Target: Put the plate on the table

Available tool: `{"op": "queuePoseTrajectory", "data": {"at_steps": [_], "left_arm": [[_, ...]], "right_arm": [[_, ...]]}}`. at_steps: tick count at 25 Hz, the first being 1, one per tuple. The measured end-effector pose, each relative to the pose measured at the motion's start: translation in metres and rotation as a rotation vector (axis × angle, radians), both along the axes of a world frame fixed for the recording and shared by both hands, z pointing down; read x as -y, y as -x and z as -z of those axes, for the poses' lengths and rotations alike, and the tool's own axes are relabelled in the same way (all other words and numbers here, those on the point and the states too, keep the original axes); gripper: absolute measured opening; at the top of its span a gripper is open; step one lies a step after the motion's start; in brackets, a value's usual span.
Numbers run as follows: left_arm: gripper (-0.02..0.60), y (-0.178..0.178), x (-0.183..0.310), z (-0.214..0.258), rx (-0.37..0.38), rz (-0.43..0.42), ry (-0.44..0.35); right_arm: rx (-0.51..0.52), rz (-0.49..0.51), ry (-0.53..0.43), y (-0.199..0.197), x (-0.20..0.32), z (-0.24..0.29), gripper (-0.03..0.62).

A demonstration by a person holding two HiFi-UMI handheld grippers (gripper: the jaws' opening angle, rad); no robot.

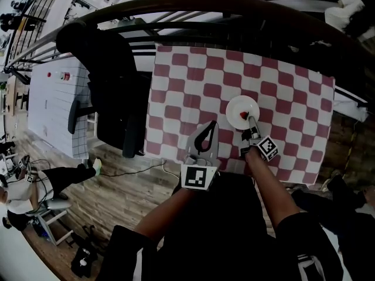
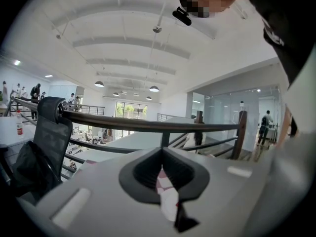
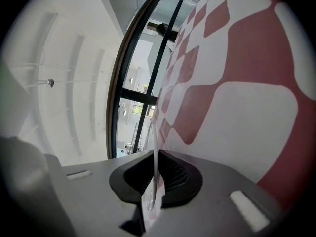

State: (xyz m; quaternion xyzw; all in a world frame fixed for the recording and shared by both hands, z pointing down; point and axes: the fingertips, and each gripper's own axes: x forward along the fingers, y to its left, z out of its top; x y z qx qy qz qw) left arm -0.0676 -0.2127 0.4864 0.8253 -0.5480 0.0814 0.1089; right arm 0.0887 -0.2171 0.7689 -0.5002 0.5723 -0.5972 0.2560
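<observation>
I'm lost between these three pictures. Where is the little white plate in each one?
Head view: the plate sits right of centre, over the checked cloth, its near rim gripped by the right tongs.
Left gripper view: not in it.
Right gripper view: seen edge-on, a thin pale rim rising from between the tongs, low at centre.
Shared landmark: the dark railing shows in all three.

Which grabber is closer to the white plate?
Right. The right gripper pinches the near rim of the plate. The left gripper is apart from it, jaws together, off to the plate's left in the head view, over the checkered tablecloth.
</observation>
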Motion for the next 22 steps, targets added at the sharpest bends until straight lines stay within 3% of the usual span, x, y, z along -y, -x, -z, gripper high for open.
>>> {"op": "queuePoseTrajectory", "data": {"at_steps": [9,18,22], "left_arm": [[0.008,0.016,0.028,-0.003,0.013,0.082,-0.013],[0.008,0.011,0.024,-0.002,-0.011,0.066,-0.009],[0.008,0.006,0.016,-0.001,-0.025,0.057,-0.009]], "right_arm": [[0.006,0.004,0.058,0.002,-0.003,-0.008,0.018],[0.021,-0.01,0.268,0.005,-0.011,-0.026,0.028],[-0.03,-0.005,0.329,0.002,-0.02,-0.029,0.045]]}}
